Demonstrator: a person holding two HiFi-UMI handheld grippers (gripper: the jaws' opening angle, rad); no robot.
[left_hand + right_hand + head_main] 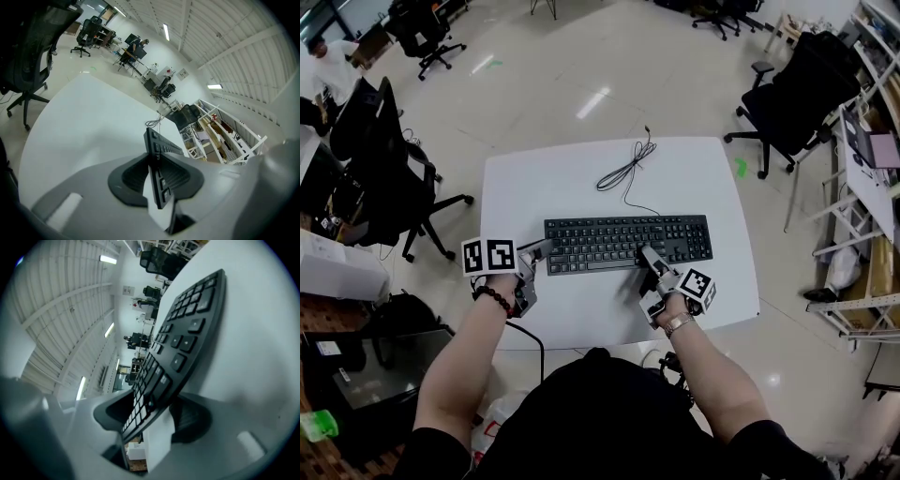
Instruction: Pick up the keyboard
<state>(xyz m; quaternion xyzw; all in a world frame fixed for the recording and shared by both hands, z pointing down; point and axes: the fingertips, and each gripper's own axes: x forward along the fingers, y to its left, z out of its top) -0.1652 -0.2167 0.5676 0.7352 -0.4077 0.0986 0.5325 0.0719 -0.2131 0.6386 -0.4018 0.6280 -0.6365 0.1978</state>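
Grasp half made: left tongs [541, 249] clamp black rectangular plastic keyboard [628, 242] at its left end; right tongs [649, 255] straddle its near edge agape, probably must close before lifting.

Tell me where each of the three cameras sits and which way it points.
Head view: on the person's head, looking steeply down at the white table and black keyboard; both forearms, left gripper and right gripper show.
Left gripper view: on the left gripper, looking along the keyboard from its left end; its jaws show, closed on the keyboard's edge.
Right gripper view: on the right gripper, rolled sideways, facing the keys; its open jaws straddle the keyboard.
Shared: all three see keyboard and table.
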